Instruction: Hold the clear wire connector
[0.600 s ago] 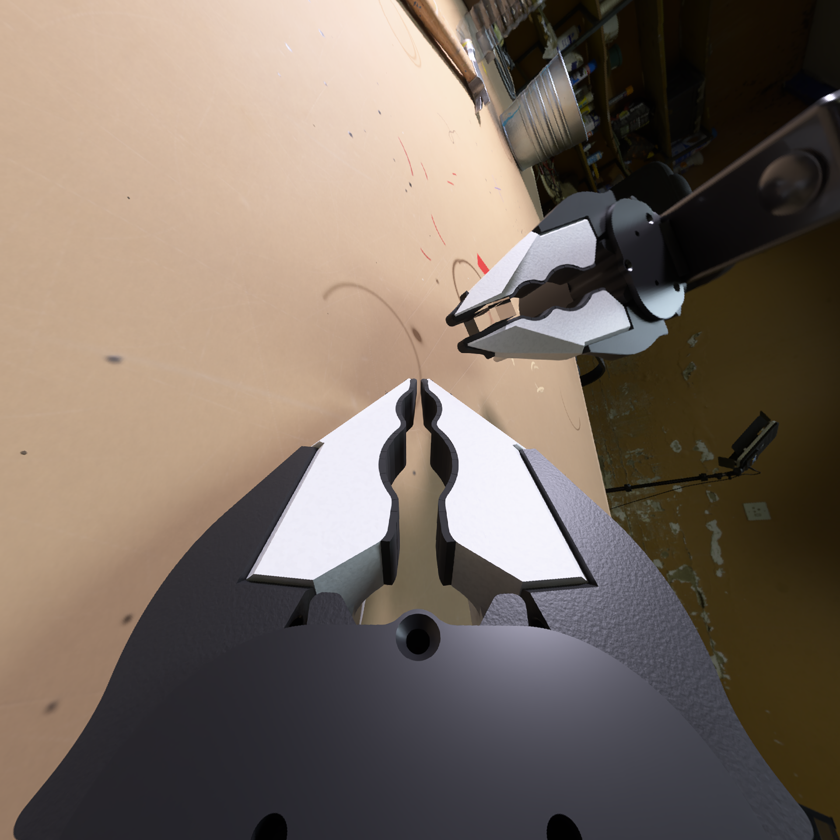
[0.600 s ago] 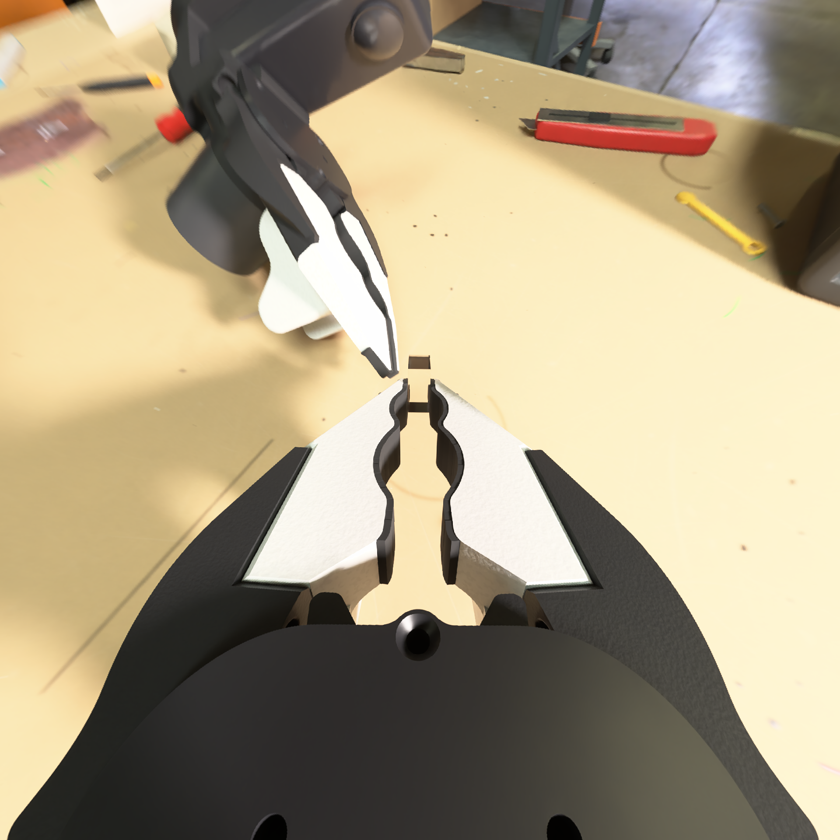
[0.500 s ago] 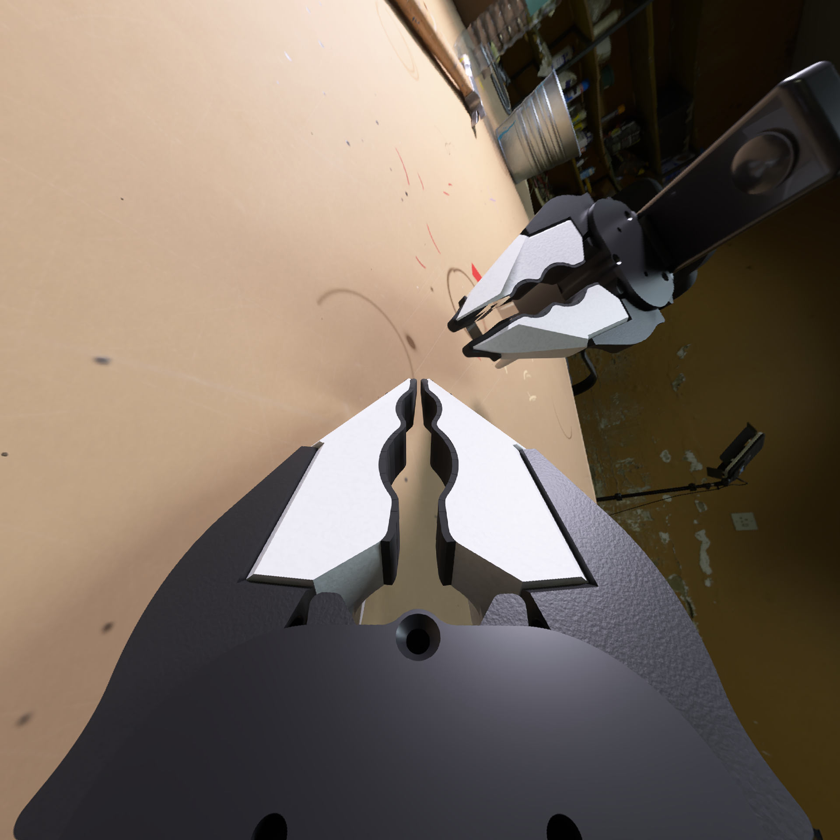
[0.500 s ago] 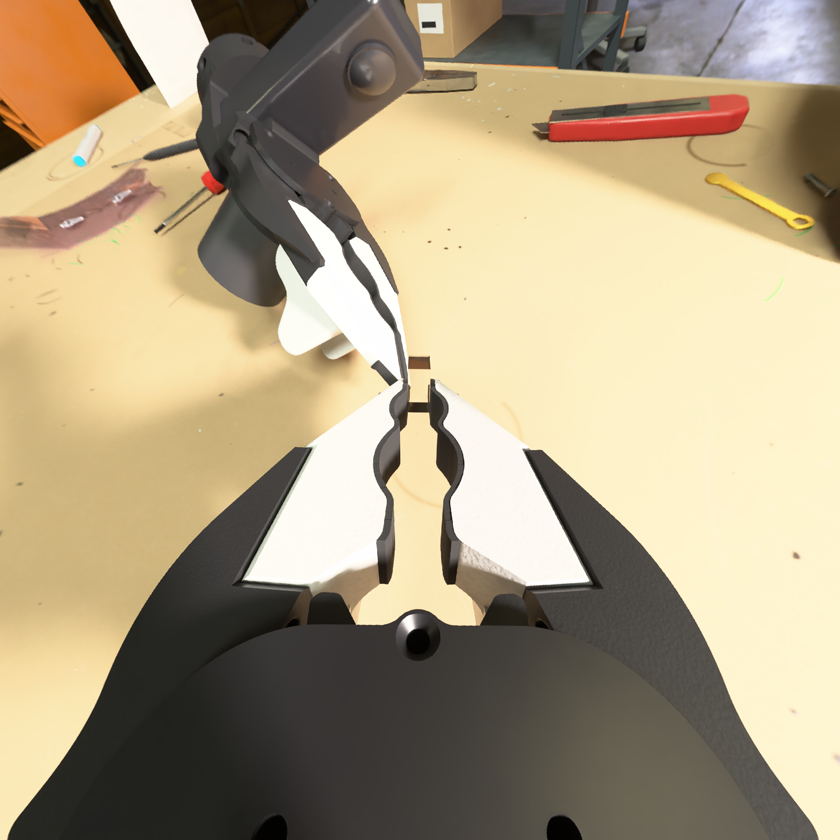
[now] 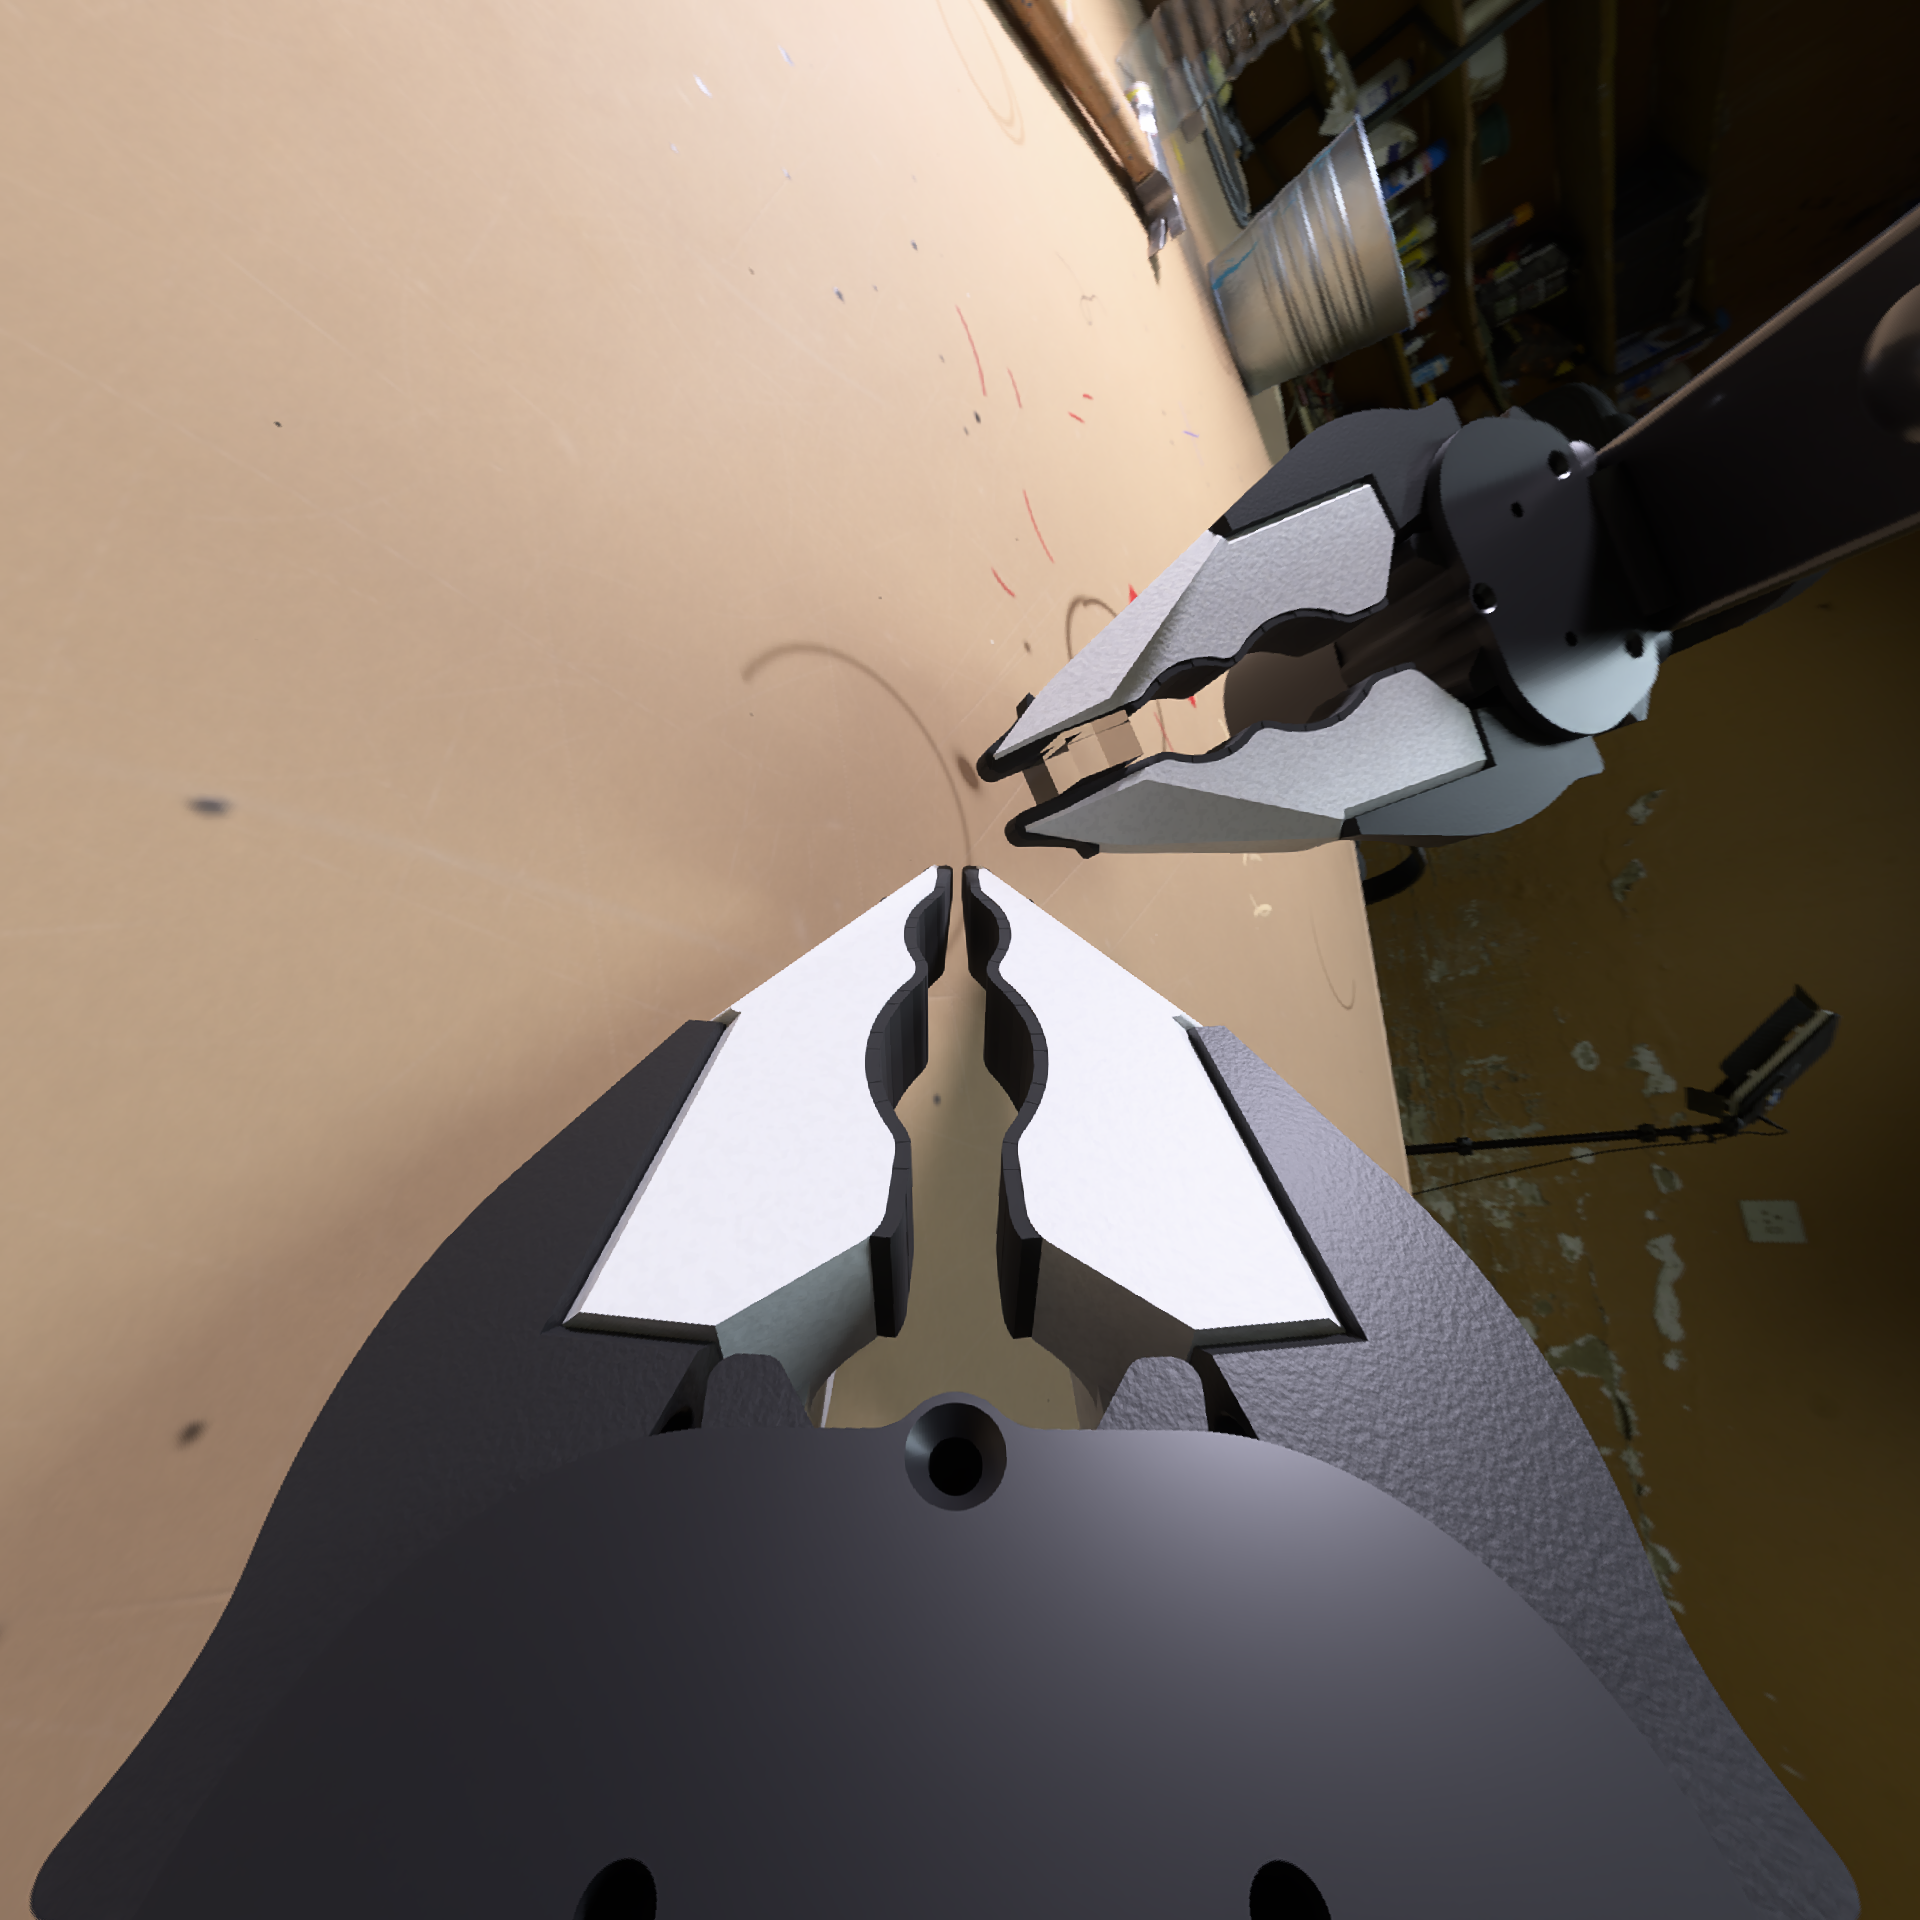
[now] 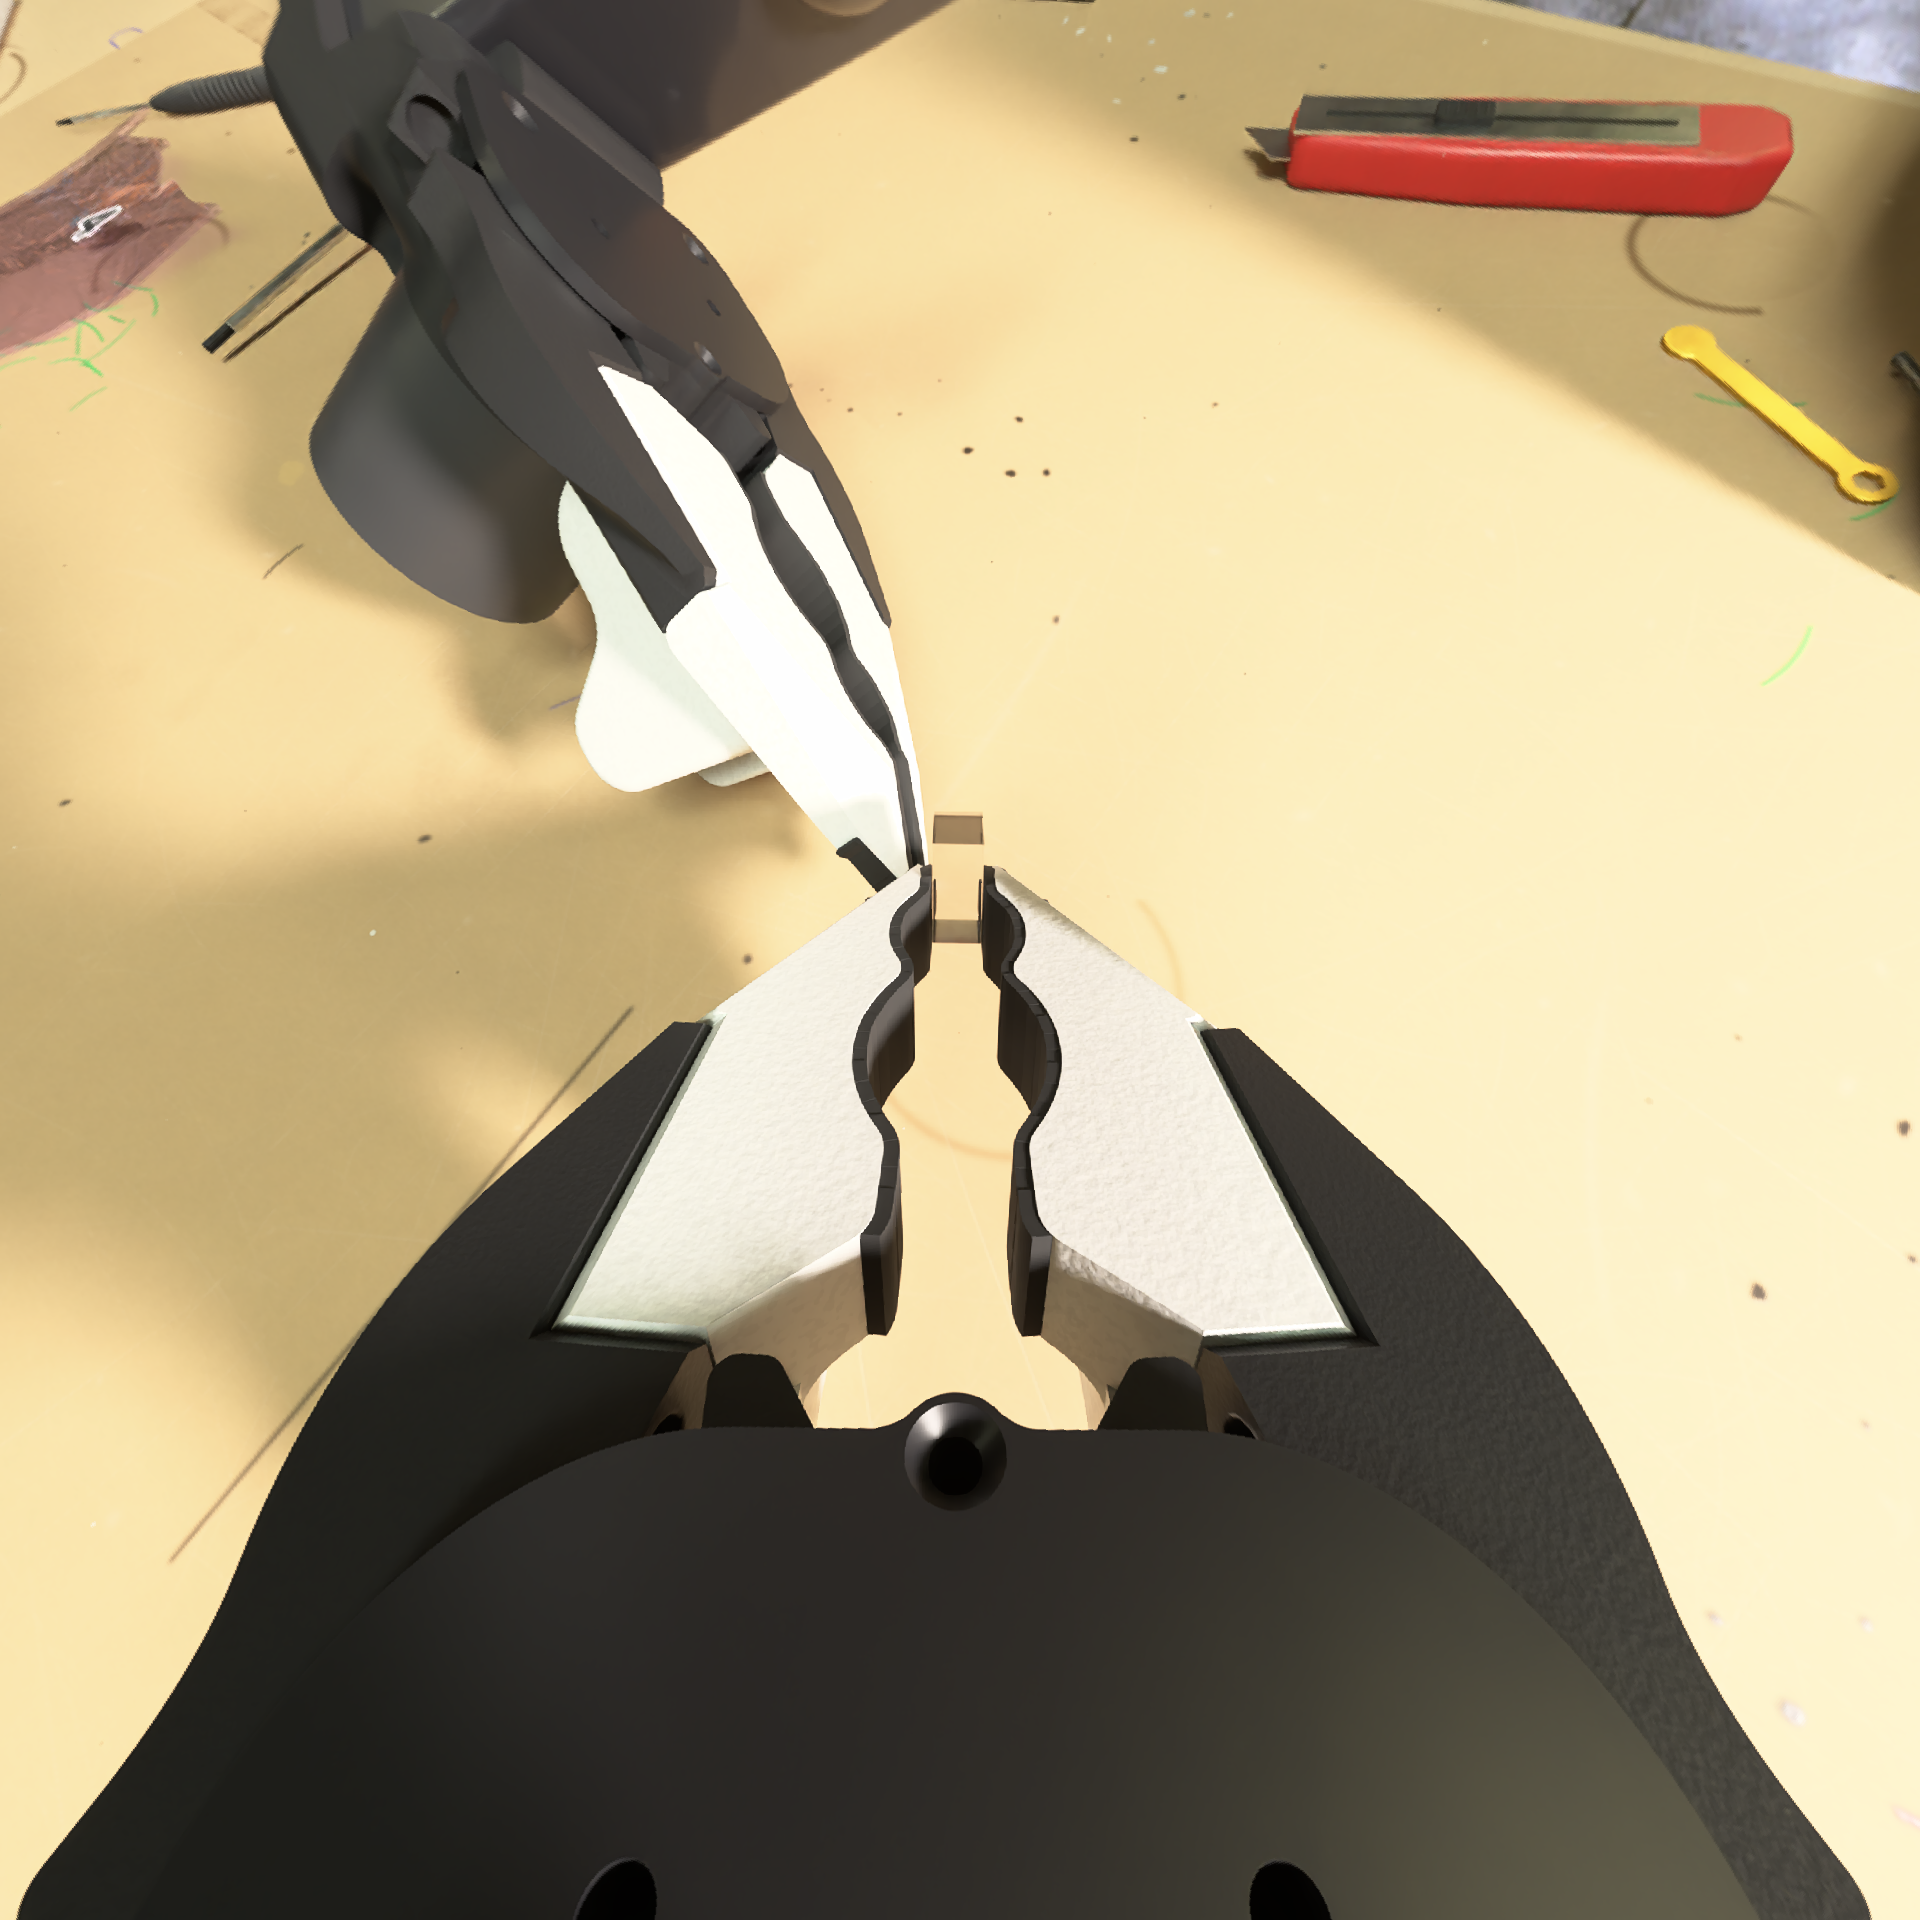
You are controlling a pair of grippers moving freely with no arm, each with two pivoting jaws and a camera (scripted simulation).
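Note:
The clear wire connector is a small see-through block pinched between the tips of my right gripper, which is shut on it above the tan workbench. In the left wrist view the connector shows between the right gripper's tips, up and right of my own. My left gripper is shut and empty, its tips a short way from the connector. In the right wrist view the left gripper comes in from the upper left, its tips just beside the connector.
A red utility knife lies at the back right, a yellow wrench at the right. A screwdriver and thin rods lie at the back left. A metal bucket stands beyond the bench edge.
The two grippers have come closer together; the right gripper looms larger in the left view. The right gripper still holds the connector. The left stays shut.

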